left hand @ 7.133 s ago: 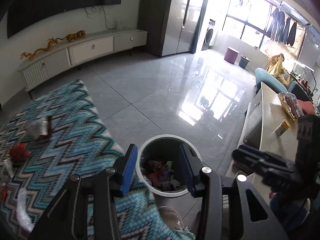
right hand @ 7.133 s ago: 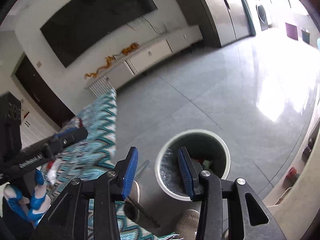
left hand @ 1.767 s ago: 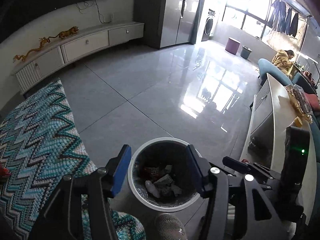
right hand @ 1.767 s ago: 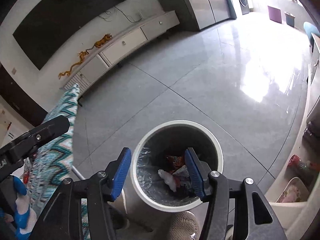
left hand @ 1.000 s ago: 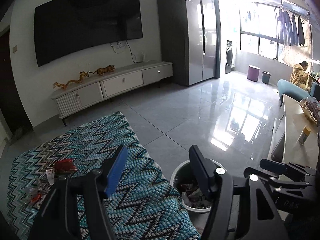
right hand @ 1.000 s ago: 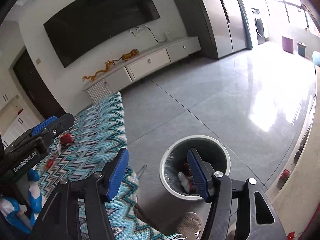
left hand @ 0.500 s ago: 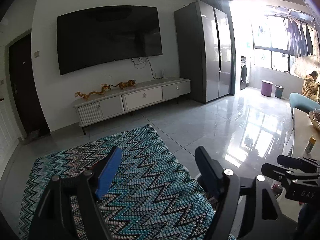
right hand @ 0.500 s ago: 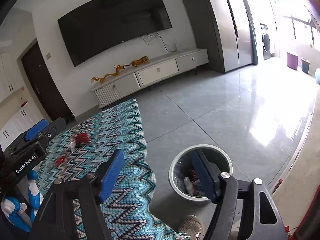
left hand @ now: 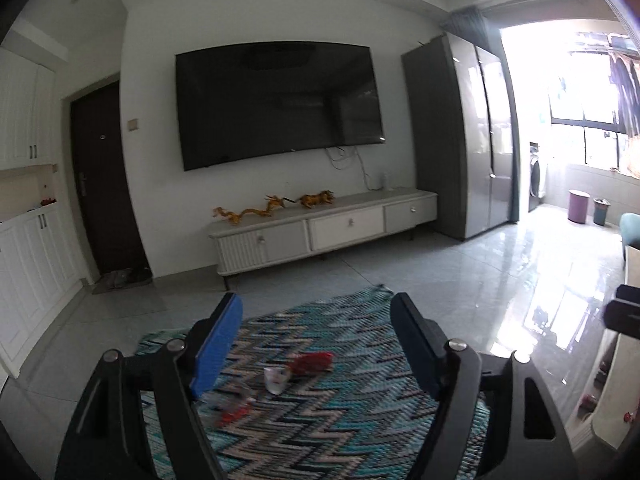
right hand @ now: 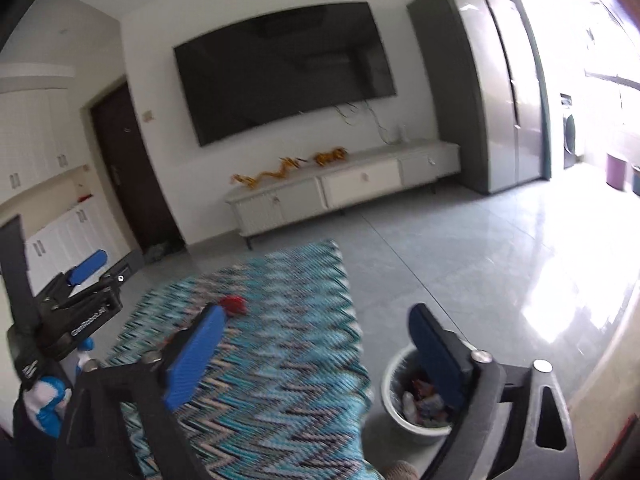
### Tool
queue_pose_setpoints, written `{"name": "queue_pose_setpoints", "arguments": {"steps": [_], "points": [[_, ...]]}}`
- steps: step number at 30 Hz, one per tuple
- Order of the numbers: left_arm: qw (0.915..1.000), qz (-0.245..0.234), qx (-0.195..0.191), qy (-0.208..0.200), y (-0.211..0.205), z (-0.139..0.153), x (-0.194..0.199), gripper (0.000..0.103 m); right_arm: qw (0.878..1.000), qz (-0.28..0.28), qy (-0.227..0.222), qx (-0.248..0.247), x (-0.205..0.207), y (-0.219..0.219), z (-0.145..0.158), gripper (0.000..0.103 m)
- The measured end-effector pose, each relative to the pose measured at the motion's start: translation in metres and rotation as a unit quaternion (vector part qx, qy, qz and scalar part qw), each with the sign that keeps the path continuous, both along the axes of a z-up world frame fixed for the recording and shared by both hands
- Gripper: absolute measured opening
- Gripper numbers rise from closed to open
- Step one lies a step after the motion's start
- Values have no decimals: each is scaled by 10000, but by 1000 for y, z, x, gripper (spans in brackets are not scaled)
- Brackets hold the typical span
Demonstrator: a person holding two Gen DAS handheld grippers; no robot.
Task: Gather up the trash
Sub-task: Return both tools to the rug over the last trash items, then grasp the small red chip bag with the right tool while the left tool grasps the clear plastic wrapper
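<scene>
Holding both grippers raised over the rug, we find each one spread wide with nothing between the blue pads. The left gripper frames the remaining litter on the zigzag rug: a red wrapper, a small whitish cup-like piece just beside it, and nearer to us a red scrap with something pale and blurred next to it, which we cannot identify. None of these touches the pads; the gripper is well above them and level, which we read as an approach pose, not a grasp.

The right gripper is equally empty and parted. Its view shows the same red wrapper far up the rug, and the trash bin standing on the tile floor just off the rug's edge, under the right-hand finger. The bin already holds several wrappers, so we judge collection partly done, with the rug cluster left to pick.

Wide jaws suit loose, flat items of uncertain shape. Motion blur on the rug limits detail. Beyond stand the TV cabinet, wall television and refrigerator.
</scene>
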State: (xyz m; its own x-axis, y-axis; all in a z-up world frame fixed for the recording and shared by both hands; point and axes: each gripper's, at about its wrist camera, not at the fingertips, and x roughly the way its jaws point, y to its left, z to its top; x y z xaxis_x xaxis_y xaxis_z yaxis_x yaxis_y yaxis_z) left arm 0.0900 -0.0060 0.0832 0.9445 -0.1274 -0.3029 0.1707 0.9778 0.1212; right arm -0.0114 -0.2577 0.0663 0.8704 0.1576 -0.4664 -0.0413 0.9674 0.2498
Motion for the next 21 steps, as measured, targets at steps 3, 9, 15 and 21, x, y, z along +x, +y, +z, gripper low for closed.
{"name": "queue_pose_setpoints", "arguments": {"steps": [3, 9, 15, 21], "points": [[9996, 252, -93, -41, 34, 10, 10, 75, 9994, 277, -165, 134, 5, 12, 15, 103], [9962, 695, -461, 255, 98, 2, 36, 75, 9964, 698, -429, 216, 27, 42, 30, 103], [9893, 893, -835, 799, 139, -43, 67, 75, 9919, 1211, -360, 98, 69, 71, 23, 103], [9840, 586, -658, 1548, 141, -105, 106, 75, 9850, 1704, 160, -229, 128, 99, -15, 103]]}}
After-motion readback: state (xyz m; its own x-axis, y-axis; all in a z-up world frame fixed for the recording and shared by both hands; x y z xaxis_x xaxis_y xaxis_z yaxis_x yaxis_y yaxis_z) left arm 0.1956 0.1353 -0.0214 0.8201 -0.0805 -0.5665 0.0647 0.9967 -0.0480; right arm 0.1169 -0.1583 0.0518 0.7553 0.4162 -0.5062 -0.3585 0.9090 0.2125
